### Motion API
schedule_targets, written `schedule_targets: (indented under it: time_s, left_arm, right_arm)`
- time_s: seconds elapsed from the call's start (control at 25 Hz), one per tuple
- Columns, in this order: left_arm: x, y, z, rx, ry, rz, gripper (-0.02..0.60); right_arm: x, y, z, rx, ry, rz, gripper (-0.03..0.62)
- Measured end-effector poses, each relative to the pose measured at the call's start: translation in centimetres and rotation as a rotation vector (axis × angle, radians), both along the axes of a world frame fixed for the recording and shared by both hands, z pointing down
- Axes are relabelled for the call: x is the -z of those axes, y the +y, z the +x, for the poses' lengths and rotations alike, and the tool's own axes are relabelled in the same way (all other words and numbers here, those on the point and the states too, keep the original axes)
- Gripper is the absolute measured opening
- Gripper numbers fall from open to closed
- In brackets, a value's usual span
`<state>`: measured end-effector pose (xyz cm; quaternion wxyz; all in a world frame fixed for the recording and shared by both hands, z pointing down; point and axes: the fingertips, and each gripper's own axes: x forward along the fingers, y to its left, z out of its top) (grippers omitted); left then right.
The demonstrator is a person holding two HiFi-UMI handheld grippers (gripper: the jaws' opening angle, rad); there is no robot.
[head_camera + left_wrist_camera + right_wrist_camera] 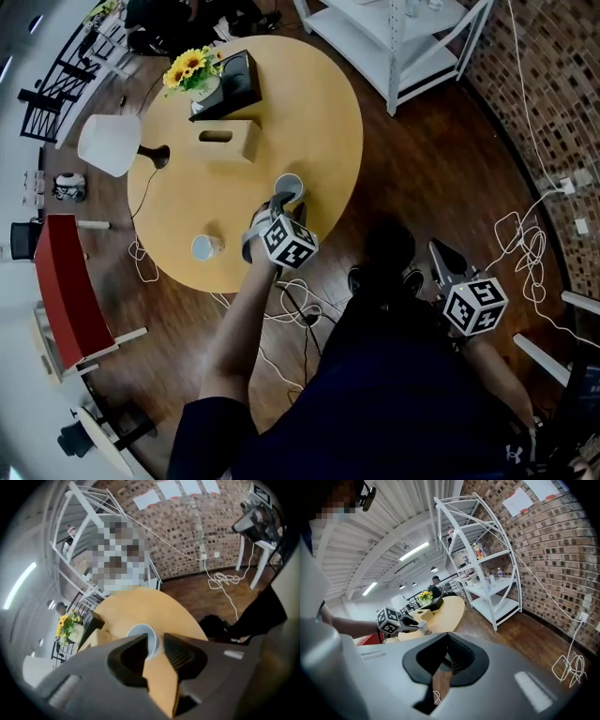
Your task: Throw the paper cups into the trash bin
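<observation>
Head view: a white paper cup stands on the round yellow wooden counter, at the left gripper. Left gripper view: jaws released, cup between their tips (rim up). Right gripper view: right gripper jaws clenched, empty.

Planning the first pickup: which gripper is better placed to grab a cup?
Left. The left gripper is over the table, jaws open right at a cup; the right gripper is shut, off over the floor, far from the table.

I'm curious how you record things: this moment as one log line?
left gripper: open at paper cup | right gripper: shut, empty | second cup: on table, untouched
</observation>
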<state>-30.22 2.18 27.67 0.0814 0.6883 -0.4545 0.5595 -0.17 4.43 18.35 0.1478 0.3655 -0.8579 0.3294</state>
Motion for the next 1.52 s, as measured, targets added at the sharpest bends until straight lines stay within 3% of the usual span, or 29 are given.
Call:
schedule_targets:
  time_s: [0.12,0.24,0.36,0.48,0.52,0.6,0.96,1.08,1.28,1.4,1.52]
  left_arm:
    - [-1.0,-0.4,-0.3,-0.014,-0.065,-0.055,0.005]
    - [-1.3,-0.4,-0.6,-0.040,-0.137,-0.083,0.005]
    - [-1.3,-0.6,-1.0,-0.027,-0.145,-0.114,0.008]
    - [-1.7,-0.3,-1.3,-0.003,-0.128,-0.157,0.117]
    - [-1.9,-0.2,-1.4,0.002,-0.128,-0.162,0.114]
    - [-1.9,-0.4,-1.5,0.003,-0.145,-0.148,0.031]
    - [-1.1,0.2,0.8,-0.052,-0.143,-0.159,0.021]
    - [1.0,0.2,4.5,-0.116,-0.101,-0.122,0.018]
    - [2.9,0.7,15.4,-0.343,-0.026,-0.046,0.020]
    - [0.5,1.9,21.6,-0.462,0.034,-0.053,0.020]
    - [-4.9,3.0,25.2,-0.536,0.053,-0.079,0.021]
  right_arm:
    - [-0.2,0.3,0.9,-0.022,-0.003,-0.012,0.009]
    - [-0.5,0.4,2.1,-0.048,-0.006,-0.023,0.009]
    - [-0.7,0.6,3.2,-0.072,-0.013,-0.034,0.009]
    - [-1.1,0.8,3.9,-0.091,-0.021,-0.047,0.009]
    - [-1.3,0.9,4.1,-0.097,-0.024,-0.052,0.009]
    - [-1.5,1.2,4.5,-0.106,-0.031,-0.062,0.009]
    - [-3.6,1.8,7.0,-0.173,-0.051,-0.105,0.009]
    - [-4.5,1.7,8.3,-0.206,-0.056,-0.117,0.009]
    - [-6.5,1.3,10.5,-0.263,-0.050,-0.145,0.011]
    - [-8.7,2.0,11.9,-0.283,-0.024,-0.176,0.009]
    - [-12.4,2.4,13.1,-0.263,0.031,-0.193,0.009]
